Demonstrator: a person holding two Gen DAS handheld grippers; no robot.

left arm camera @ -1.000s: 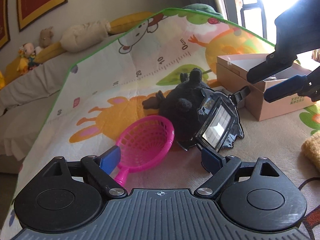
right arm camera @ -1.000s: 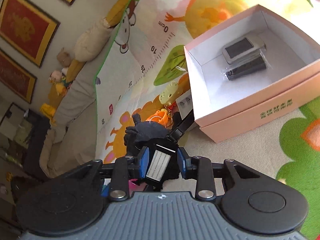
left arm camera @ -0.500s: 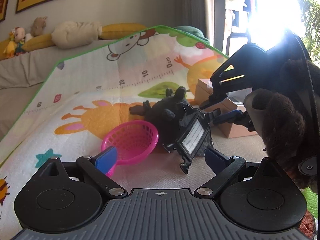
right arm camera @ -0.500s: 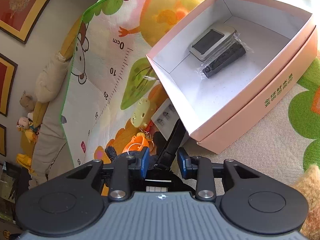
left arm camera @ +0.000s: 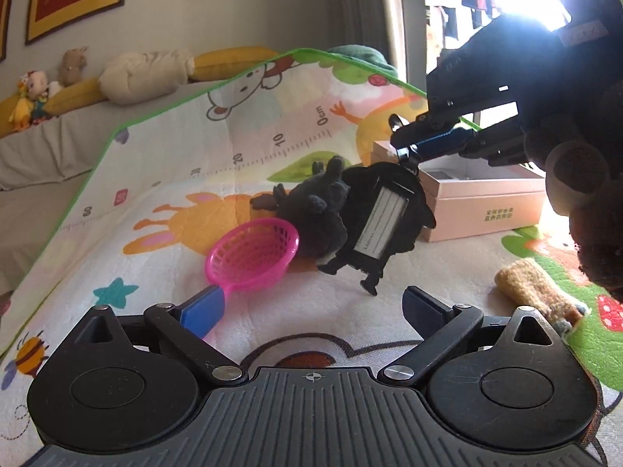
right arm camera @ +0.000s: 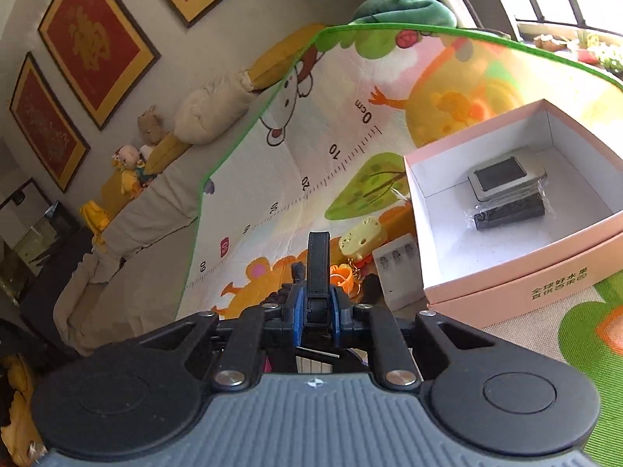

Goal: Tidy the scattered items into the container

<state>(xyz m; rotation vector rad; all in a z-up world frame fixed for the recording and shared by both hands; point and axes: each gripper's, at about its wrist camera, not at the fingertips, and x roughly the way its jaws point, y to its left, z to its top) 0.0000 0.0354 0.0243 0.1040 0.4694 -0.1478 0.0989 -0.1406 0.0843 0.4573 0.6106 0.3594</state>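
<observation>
The tag (left arm camera: 383, 220), a black, flat, bat-shaped holder with a white card window, hangs by its strap (right arm camera: 317, 260) from the right tool (left arm camera: 405, 144). It is lifted, its lower tip just above the mat (left arm camera: 167, 179), and it tilts so its long axis runs from the strap at upper right down to the lower left. The right tool's fingers have just been closing and are now pressed together on the strap, which stands up between them in the right wrist view.

The box (right arm camera: 518, 272) lies to the right of the right tool and close by, open, with a tin (right arm camera: 502, 175) and a dark packet (right arm camera: 510, 212) already inside. Judgement: the right hand is the nearer to the box, and the carry should run rightward and over the near wall.

The left tool (left arm camera: 311, 309) is spread wide and holds nothing. Ahead of it lie the pink scoop (left arm camera: 255, 255) and, touching the scoop's far rim, a dark plush (left arm camera: 315, 210).
</observation>
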